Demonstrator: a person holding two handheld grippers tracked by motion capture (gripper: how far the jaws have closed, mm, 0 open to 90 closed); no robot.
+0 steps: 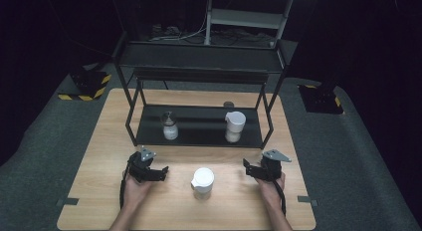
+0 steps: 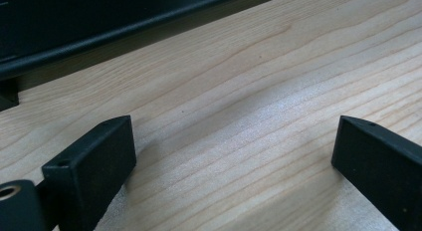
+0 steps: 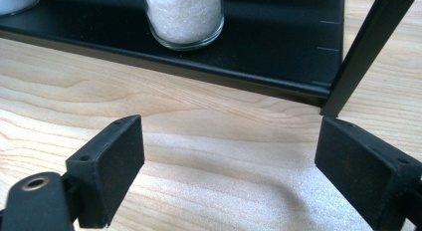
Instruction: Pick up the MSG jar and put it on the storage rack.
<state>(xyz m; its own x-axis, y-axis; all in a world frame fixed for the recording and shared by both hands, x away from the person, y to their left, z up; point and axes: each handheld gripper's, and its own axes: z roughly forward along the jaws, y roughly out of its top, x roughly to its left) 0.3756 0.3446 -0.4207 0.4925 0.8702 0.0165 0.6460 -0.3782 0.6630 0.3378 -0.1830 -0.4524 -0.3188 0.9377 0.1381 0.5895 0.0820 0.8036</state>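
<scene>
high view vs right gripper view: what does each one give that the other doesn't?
High view alone: both hands, the left gripper, the white-lidded jar on the table between the grippers, the grey-capped jar on the shelf's left, and the rack's upper shelf.

Right gripper view alone: white grains inside the right-hand shelf jar, close up, and bare wood between its open jaws.

Both: right gripper, that jar, the rack's bottom shelf, wooden table.

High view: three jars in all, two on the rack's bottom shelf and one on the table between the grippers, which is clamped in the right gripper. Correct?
Not quite. The white-lidded jar on the table stands free; the right gripper is open and empty, as the right gripper view confirms. The rest holds.
</scene>
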